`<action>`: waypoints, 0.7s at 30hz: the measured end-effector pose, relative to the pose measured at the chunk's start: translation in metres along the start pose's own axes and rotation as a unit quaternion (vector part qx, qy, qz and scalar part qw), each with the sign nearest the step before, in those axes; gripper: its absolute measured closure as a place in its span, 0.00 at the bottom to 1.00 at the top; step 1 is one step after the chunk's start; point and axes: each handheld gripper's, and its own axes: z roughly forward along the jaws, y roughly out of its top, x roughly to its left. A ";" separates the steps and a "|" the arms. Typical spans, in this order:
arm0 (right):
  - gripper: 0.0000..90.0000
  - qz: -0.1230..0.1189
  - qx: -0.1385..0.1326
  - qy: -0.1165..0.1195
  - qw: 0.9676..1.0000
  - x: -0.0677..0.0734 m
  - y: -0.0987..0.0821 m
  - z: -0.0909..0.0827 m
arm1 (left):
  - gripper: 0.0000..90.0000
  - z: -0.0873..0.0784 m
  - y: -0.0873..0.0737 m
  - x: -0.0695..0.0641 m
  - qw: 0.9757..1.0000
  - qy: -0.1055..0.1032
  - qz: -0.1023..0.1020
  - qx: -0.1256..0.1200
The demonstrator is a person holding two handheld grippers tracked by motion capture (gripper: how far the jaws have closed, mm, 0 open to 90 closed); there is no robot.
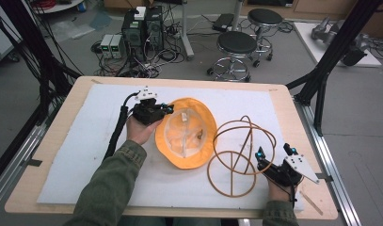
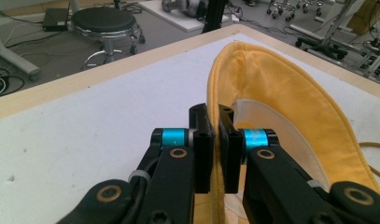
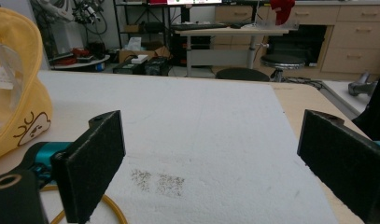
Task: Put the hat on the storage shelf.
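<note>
Worktop (image 1: 62, 117): 1 yellow hat (image 1: 187, 133), brim pinched at 9 o'clock by left tool (image 1: 166, 109); 1 wire frame (image 1: 241, 155) at 3 o'clock; right tool (image 1: 260, 157) spread wide, empty.

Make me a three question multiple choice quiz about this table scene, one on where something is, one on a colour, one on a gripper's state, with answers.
1. Where does the wire frame lie relative to the hat?
A. To its right
B. To its left
C. Inside it

2. What colour is the hat?
A. Red
B. Yellow
C. Blue

3. What is the left gripper doing?
A. Wide open above the mat
B. Shut on the wire frame
C. Shut on the hat's brim

Answers: 1 A, in the high view the frame sits on the white mat right of the hat. 2 B, its fabric is yellow. 3 C, the left gripper view shows the brim pinched between the jaws.
</note>
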 end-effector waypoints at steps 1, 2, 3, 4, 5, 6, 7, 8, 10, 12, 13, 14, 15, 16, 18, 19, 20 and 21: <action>0.07 0.000 -0.001 0.000 1.000 0.000 0.000 0.000 | 0.96 -0.001 0.000 0.000 1.000 -0.001 0.001 -0.003; 0.07 0.000 0.001 -0.001 1.000 0.000 0.000 -0.001 | 0.96 -0.001 0.000 0.000 1.000 0.001 0.003 -0.006; 0.07 -0.001 0.001 -0.001 1.000 0.000 0.000 -0.001 | 0.96 -0.002 0.000 0.000 1.000 0.002 0.004 -0.011; 0.07 -0.001 0.001 -0.001 1.000 0.000 0.000 -0.001 | 0.96 -0.003 0.001 0.000 1.000 0.001 0.005 -0.013; 0.07 0.002 0.000 -0.001 1.000 0.000 0.000 -0.001 | 0.96 -0.004 0.001 0.000 1.000 0.001 0.007 -0.016; 0.07 0.002 0.000 -0.001 1.000 0.000 0.000 -0.001 | 0.96 -0.005 0.002 0.001 1.000 0.002 0.009 -0.019; 0.07 0.001 0.001 -0.002 1.000 0.000 0.000 -0.002 | 0.96 -0.007 0.004 0.001 1.000 0.002 0.010 -0.026; 0.07 -0.001 0.001 -0.002 1.000 0.000 0.000 -0.002 | 0.96 -0.009 0.005 0.001 0.999 0.005 0.013 -0.031; 0.07 -0.001 0.000 -0.005 1.000 0.000 0.000 -0.002 | 0.96 -0.014 0.009 0.002 0.999 0.013 0.013 -0.046; 0.07 0.000 0.000 -0.006 1.000 0.000 0.000 -0.002 | 0.96 -0.017 0.013 0.005 0.998 0.015 -0.003 -0.053; 0.07 0.001 0.000 -0.007 1.000 0.001 0.000 -0.003 | 0.96 -0.019 0.015 0.006 0.998 0.016 -0.008 -0.056; 0.07 0.001 -0.001 -0.007 1.000 0.000 0.000 -0.003 | 0.96 -0.021 0.016 0.006 0.998 0.017 -0.008 -0.061; 0.07 0.001 -0.002 -0.007 1.000 0.000 0.000 -0.003 | 0.96 -0.023 0.018 0.006 0.998 0.016 -0.005 -0.067; 0.07 0.001 -0.002 -0.007 1.000 0.000 0.000 -0.003 | 0.96 -0.025 0.021 0.005 0.997 0.016 -0.002 -0.072; 0.07 -0.002 -0.002 -0.007 1.000 -0.001 0.000 -0.003 | 0.96 -0.029 0.025 0.004 0.997 0.012 0.004 -0.080; 0.07 0.002 0.001 -0.007 1.000 -0.001 -0.001 -0.003 | 0.96 -0.030 0.028 0.003 0.996 0.013 0.010 -0.084; 0.07 0.002 0.001 -0.007 1.000 -0.001 -0.001 -0.003 | 0.96 -0.032 0.030 0.002 0.996 0.010 0.010 -0.091; 0.07 0.006 0.000 -0.008 1.000 -0.002 -0.001 -0.003 | 0.96 -0.033 0.033 0.001 0.996 0.007 0.012 -0.092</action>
